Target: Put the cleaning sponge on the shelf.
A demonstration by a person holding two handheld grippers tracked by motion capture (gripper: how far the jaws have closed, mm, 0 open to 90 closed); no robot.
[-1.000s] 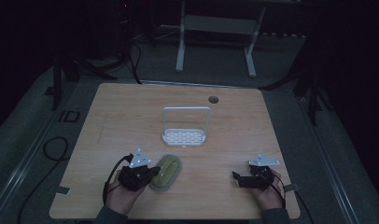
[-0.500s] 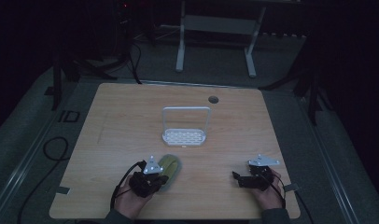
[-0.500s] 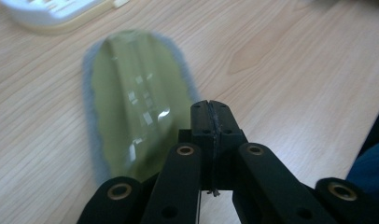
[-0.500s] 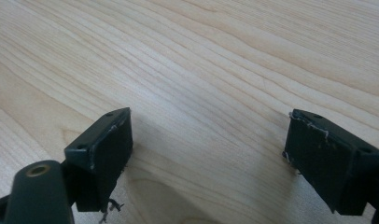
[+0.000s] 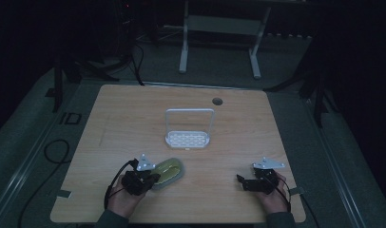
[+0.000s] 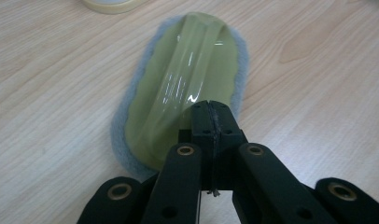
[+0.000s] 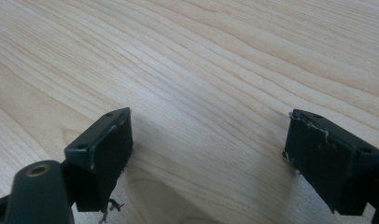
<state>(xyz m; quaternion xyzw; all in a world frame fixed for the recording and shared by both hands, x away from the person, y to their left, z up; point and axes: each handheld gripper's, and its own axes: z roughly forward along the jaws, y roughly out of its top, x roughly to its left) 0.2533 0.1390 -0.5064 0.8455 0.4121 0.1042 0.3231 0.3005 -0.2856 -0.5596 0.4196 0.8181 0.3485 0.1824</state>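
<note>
Since a second ago the left gripper (image 5: 146, 180) has shifted right, onto the near end of the scrubbing pad (image 5: 168, 172), where earlier it sat just left of it; the right gripper (image 5: 248, 182) has kept its place at the near right of the table (image 5: 124, 118). In the dim high view the left jaws are hard to make out. The left gripper view shows them pressed together (image 6: 210, 116) over the near end of the pad's (image 6: 178, 93) clear ridge; whether they pinch it is unclear. The right gripper view shows its jaws (image 7: 206, 144) spread over bare wood. Farther off at mid-table stands a white rack (image 5: 188, 138).
</note>
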